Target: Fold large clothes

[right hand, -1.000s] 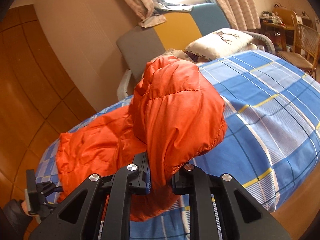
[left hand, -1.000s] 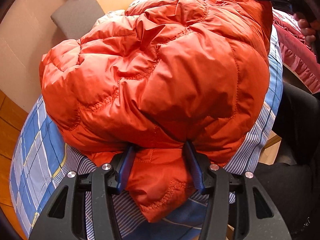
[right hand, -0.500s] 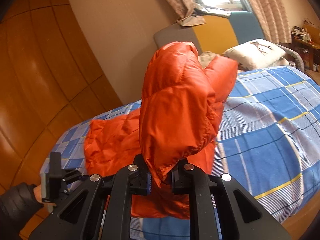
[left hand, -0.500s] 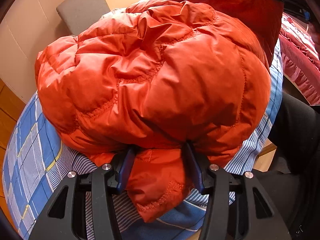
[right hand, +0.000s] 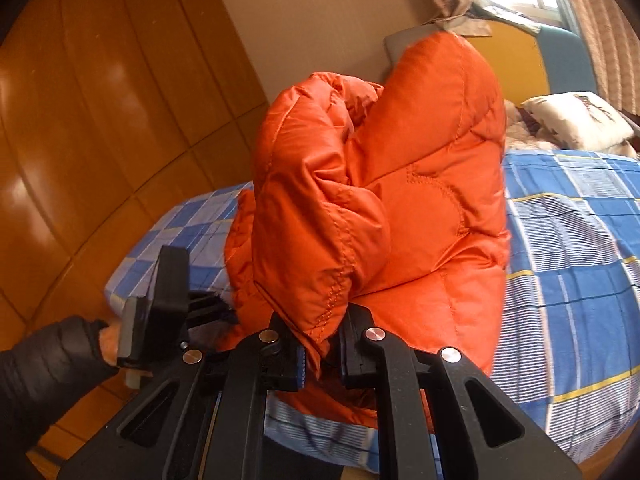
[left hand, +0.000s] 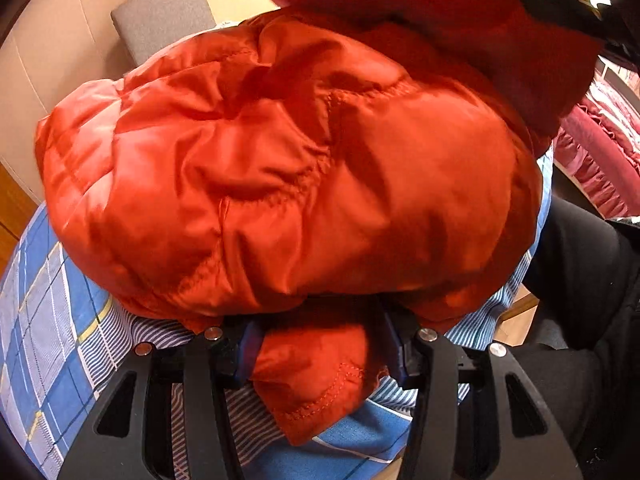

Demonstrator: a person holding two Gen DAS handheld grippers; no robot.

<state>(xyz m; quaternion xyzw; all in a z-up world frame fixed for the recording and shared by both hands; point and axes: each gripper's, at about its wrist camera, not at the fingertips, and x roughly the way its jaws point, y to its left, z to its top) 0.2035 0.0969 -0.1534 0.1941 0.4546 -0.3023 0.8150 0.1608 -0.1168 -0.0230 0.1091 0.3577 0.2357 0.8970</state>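
An orange quilted down jacket [left hand: 280,160] lies bunched on a bed with a blue plaid sheet [left hand: 48,340]. At the bed's near edge my left gripper [left hand: 320,344] is shut on the jacket's stitched hem. My right gripper [right hand: 322,356] is shut on another hemmed edge and holds that part of the jacket [right hand: 400,200] lifted, doubled over above the rest. That raised fold hangs across the top of the left wrist view, with the right gripper's black frame [left hand: 560,12] beside it. The left gripper's housing [right hand: 168,296] shows at the jacket's left end.
Glossy wooden panels [right hand: 100,120] stand along the bed's left side. A grey, yellow and blue headboard [right hand: 516,60] and a white pillow [right hand: 576,120] are at the far end. Red ruffled fabric [left hand: 600,168] lies at the right. A person's black sleeve [right hand: 44,372] holds the left gripper.
My right gripper has carried the lifted part of the jacket across toward the left gripper's side, and it now looms over the pile. The left gripper has kept its grip and place.
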